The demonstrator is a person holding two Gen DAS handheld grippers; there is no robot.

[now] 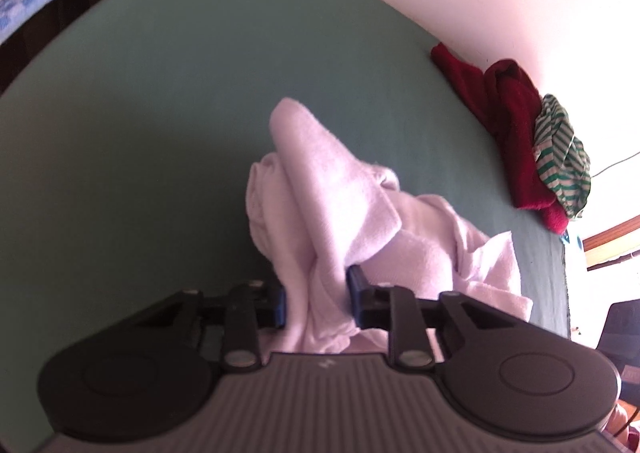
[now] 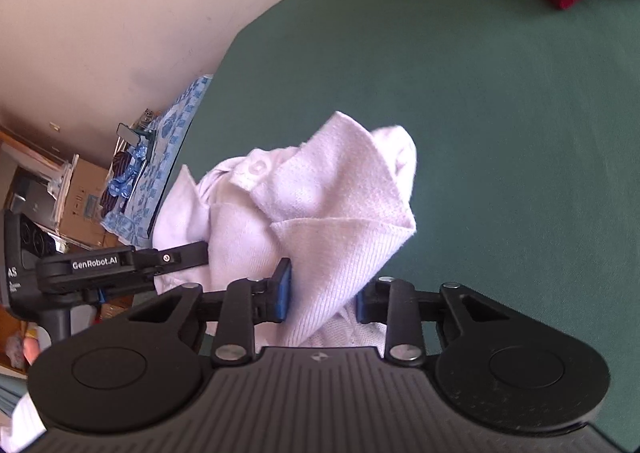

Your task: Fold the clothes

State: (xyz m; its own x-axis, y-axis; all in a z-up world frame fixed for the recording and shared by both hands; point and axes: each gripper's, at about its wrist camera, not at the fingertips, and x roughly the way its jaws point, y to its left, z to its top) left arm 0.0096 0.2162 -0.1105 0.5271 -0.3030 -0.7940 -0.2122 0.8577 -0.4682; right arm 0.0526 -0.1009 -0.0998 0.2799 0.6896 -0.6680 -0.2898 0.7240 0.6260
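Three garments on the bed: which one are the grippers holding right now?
The white shirt: both the left gripper and right gripper are clamped on it. The red garment and striped one lie untouched by the wall.

Pale pink polo shirt (image 2: 320,209), knit fabric w/ ribbed collar & one button at the placket, bunched up in loose folds over green surface. Dark red fleece garment (image 1: 508,121) lies crumpled at surface's far edge, green-white striped garment (image 1: 560,157) heaped on it.

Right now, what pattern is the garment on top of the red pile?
Green and white stripes on the striped garment, clearest in the left wrist view.
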